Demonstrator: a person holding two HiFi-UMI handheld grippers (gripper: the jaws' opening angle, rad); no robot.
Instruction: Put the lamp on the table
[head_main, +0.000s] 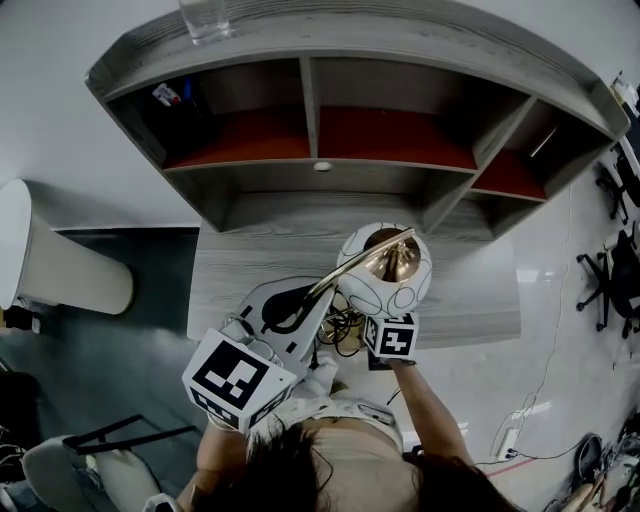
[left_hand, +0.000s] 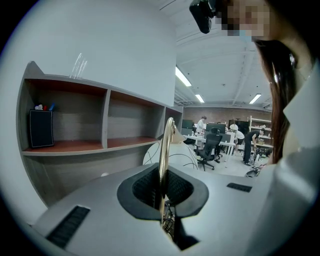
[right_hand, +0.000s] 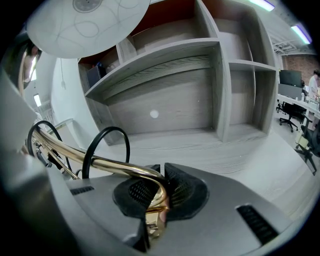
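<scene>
The left tongs (left_hand: 162, 187) and right tongs (right_hand: 157, 192) each clenched the brass stem of the lamp (head_main: 385, 268) over the surface (head_main: 240, 270).

Both forearms come up from the bottom edge of the head view. Left gripper (head_main: 298, 308) sits lower centre, right gripper (head_main: 388, 305) just right of it. Jaws of each are clamped on the lamp stem (left_hand: 165, 145).

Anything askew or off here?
The brass-tube lamp with white globe shade is held aslant over the grey wooden table, not standing. The left gripper and right gripper both clamp its tube, and its black cord loops loose. Nothing looks spilled or broken.
</scene>
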